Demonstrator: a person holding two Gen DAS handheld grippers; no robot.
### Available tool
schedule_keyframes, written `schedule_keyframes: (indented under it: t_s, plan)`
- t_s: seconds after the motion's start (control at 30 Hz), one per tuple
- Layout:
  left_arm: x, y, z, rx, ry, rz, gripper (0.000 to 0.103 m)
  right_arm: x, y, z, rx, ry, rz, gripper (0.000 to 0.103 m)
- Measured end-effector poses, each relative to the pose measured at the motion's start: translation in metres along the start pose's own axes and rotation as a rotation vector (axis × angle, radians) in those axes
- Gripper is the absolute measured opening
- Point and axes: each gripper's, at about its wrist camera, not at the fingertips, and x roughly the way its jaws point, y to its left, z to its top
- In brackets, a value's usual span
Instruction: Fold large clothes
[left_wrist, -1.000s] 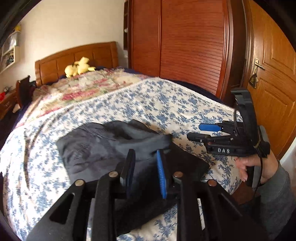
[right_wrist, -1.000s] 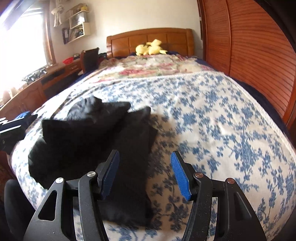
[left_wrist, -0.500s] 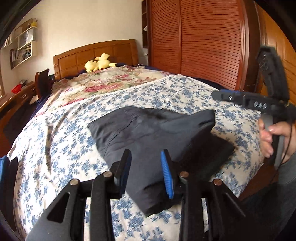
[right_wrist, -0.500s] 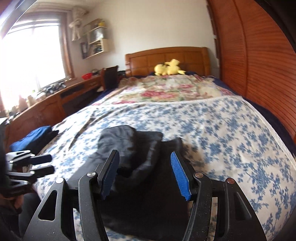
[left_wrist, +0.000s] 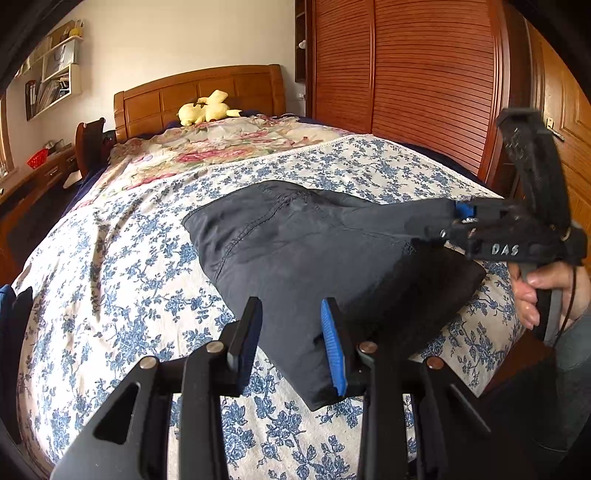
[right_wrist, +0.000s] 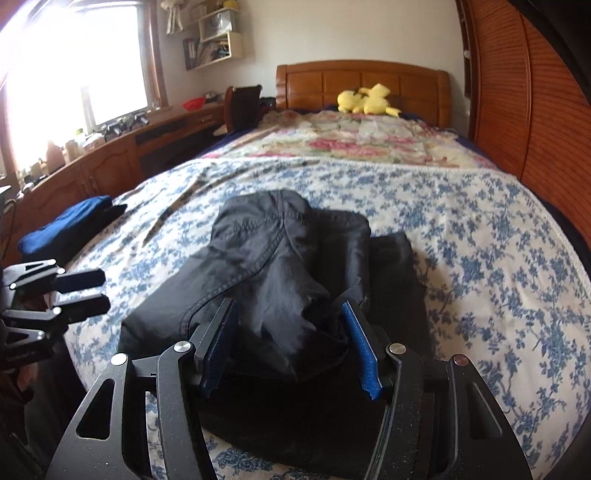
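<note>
A dark, partly folded garment (left_wrist: 295, 251) lies on the near end of the bed; it also shows in the right wrist view (right_wrist: 280, 266). My left gripper (left_wrist: 291, 332) is open, its jaws straddling the garment's near corner without closing on it. My right gripper (right_wrist: 291, 332) is open with a bunched fold of the dark cloth between its pads. In the left wrist view the right gripper (left_wrist: 458, 218) meets a raised end of the garment at the right.
The bed (left_wrist: 110, 295) has a blue floral cover and a pink floral quilt (left_wrist: 221, 144) farther back. A yellow plush toy (left_wrist: 207, 109) sits by the wooden headboard. A wooden wardrobe (left_wrist: 406, 85) stands right. Folded blue clothes (right_wrist: 62, 225) lie at the bed's left edge.
Both grippers have come forward to the garment. The right gripper now has a bunched fold between its pads, and the garment's right end is lifted. The left gripper's jaws have spread a little.
</note>
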Motion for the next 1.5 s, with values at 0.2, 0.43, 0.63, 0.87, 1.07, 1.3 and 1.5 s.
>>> schedule_keyframes:
  t_s: [0.2, 0.43, 0.63, 0.87, 1.07, 1.3, 1.5]
  plan:
    - [0.001, 0.001, 0.002, -0.002, 0.0, 0.006, 0.031, -0.004, 0.01, -0.004, -0.049, -0.017, 0.027, 0.01]
    - [0.003, 0.002, 0.006, -0.002, -0.001, 0.013, 0.031, -0.052, 0.008, 0.005, -0.065, -0.185, 0.006, 0.005]
    - [0.008, -0.003, 0.007, 0.018, 0.008, -0.003, 0.031, -0.091, -0.012, -0.001, -0.033, -0.263, -0.052, 0.005]
    - [0.01, -0.006, 0.007, 0.02, 0.003, -0.012, 0.031, -0.089, -0.074, -0.025, 0.084, -0.144, -0.276, 0.001]
    - [0.013, -0.003, 0.007, 0.007, 0.004, -0.015, 0.031, -0.08, -0.08, -0.026, 0.119, -0.131, -0.201, 0.001]
    - [0.013, 0.003, 0.001, 0.002, 0.014, -0.014, 0.031, -0.061, -0.041, -0.014, 0.036, -0.134, -0.106, 0.001]
    - [0.012, 0.016, -0.005, -0.02, 0.017, -0.006, 0.031, -0.032, 0.0, -0.009, -0.03, -0.087, -0.005, 0.02]
